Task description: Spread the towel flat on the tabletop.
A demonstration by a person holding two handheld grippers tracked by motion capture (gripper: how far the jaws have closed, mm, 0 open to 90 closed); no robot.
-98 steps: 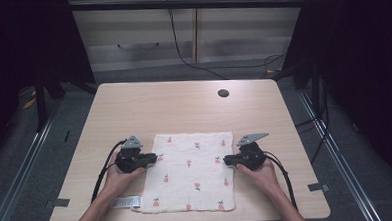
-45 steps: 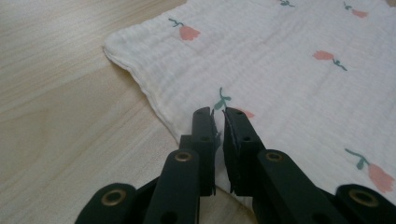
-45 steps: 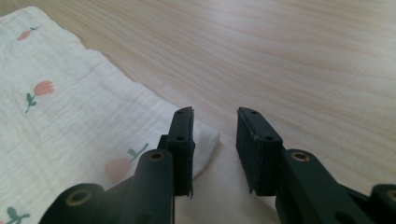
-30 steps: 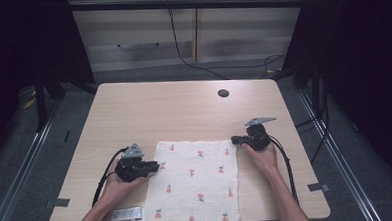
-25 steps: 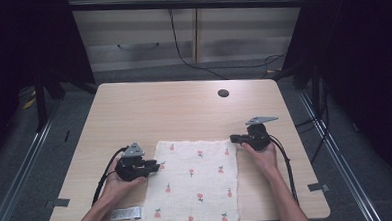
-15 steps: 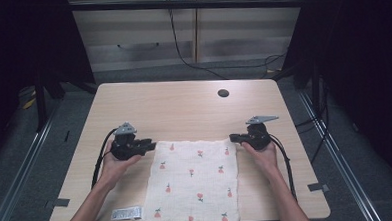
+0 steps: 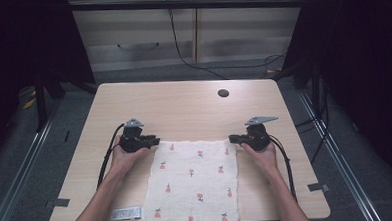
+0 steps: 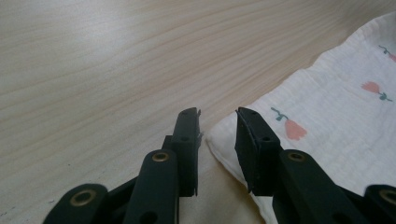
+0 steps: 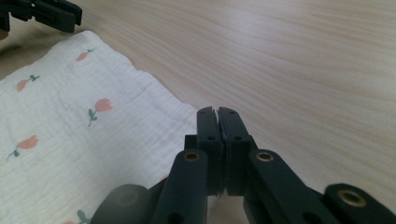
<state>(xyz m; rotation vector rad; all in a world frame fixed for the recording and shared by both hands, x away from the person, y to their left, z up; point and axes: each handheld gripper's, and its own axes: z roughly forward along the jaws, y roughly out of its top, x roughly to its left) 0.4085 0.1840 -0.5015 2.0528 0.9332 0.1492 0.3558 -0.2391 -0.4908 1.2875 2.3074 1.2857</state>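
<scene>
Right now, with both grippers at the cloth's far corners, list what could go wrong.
1. The left gripper is open with the cloth corner between its jaws but not clamped; lifting now would likely leave that corner behind.
2. The right gripper looks shut on its corner, so a pull from that side alone could skew or bunch the cloth.
3. The cloth's near edge sits at the table edge; dragging it toward the person might slide it off.
</scene>
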